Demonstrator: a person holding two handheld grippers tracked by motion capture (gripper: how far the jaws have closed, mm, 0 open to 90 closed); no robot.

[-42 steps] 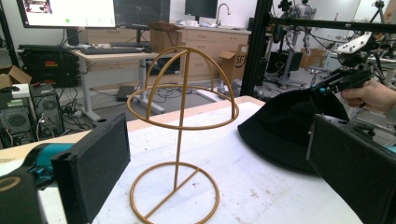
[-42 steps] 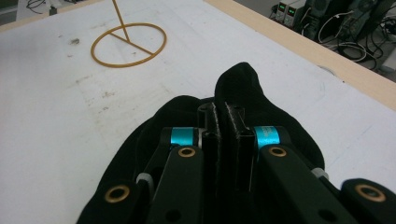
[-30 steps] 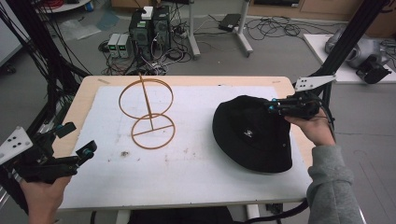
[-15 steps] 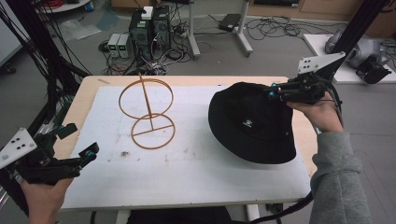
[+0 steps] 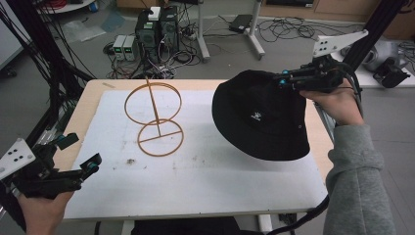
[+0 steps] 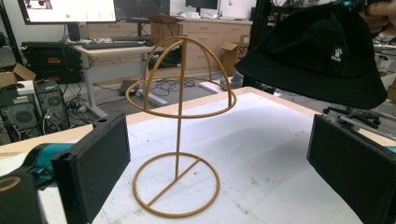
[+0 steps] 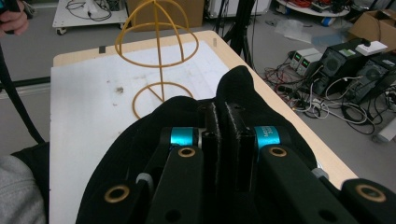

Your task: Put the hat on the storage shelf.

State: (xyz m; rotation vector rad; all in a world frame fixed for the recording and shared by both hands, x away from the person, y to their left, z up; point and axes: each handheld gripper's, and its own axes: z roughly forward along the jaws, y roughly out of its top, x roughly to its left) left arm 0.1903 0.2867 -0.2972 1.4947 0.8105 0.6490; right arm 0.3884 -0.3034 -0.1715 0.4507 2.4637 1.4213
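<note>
One black bucket hat [image 5: 262,117] hangs in the air over the right part of the table, lifted clear of the white mat [image 5: 205,171], with its brim drooping toward the surface and a small white logo facing the camera. The right gripper [image 5: 286,78] is clamped on the hat's far edge near the crown; in the right gripper view its two black pads are pressed together with dark fabric pinched between them. So the pick-up looks done: the hat is off the table and carried. What seems left is to bring it across to the gold wire hat stand [image 5: 154,120], which stands upright and bare on the left half of the mat, well apart from the hat, and to settle the crown over its domed top. The left gripper [image 5: 80,152] hovers at the near left corner of the table, its jaws wide apart and holding nothing; in the left gripper view they frame the stand.

How much cloth the right jaws actually hold is hard to judge, since the hat's own folds cover the pad tips. The hat's underside and opening are turned away from the high view, and the table edge beneath the hat is hidden by it. The person's right sleeve [image 5: 359,186] is cut off at the bottom of the frame.
</note>
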